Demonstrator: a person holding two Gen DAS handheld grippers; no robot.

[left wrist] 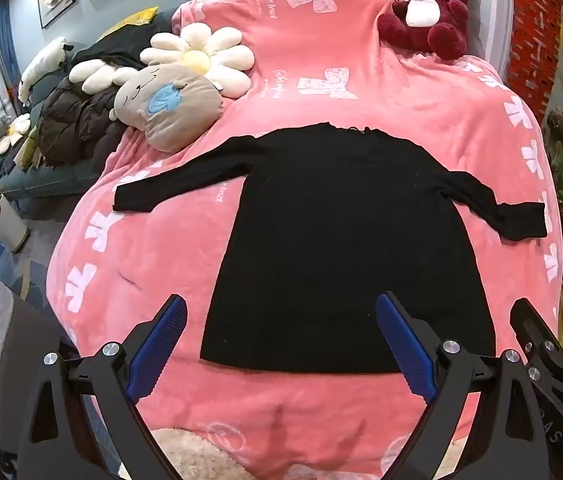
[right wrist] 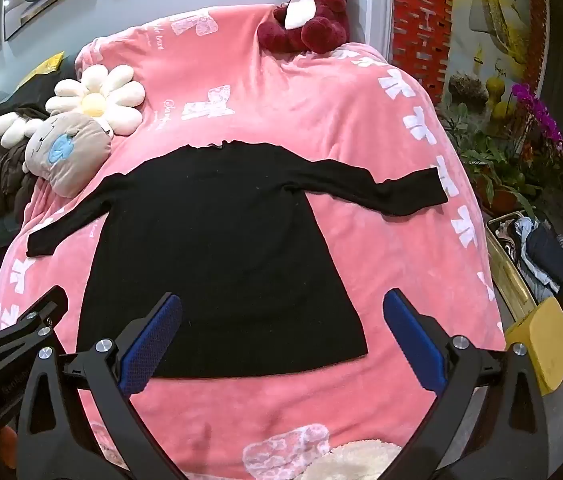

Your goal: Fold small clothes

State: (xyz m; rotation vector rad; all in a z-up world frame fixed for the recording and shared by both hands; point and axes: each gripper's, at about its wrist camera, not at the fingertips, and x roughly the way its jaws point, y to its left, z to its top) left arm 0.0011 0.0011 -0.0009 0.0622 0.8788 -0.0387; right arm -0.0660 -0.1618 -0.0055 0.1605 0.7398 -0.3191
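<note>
A black long-sleeved top (left wrist: pixel 341 240) lies flat on a pink blanket (left wrist: pixel 129 264), sleeves spread left and right, hem towards me. It also shows in the right wrist view (right wrist: pixel 217 248). My left gripper (left wrist: pixel 281 344) is open and empty, held above the hem's left part. My right gripper (right wrist: pixel 281 340) is open and empty, above the hem's right part. The right gripper's arm shows at the right edge of the left wrist view, the left gripper's arm at the left edge of the right wrist view.
A red plush toy (left wrist: pixel 429 12) sits at the far end. A flower cushion (left wrist: pixel 201 60) and a grey plush pillow (left wrist: pixel 165 104) lie at the far left. A bin of clothes (right wrist: pixel 533 256) and a yellow box (right wrist: pixel 541 344) stand right of the bed. Plants (right wrist: pixel 493 160) stand beyond.
</note>
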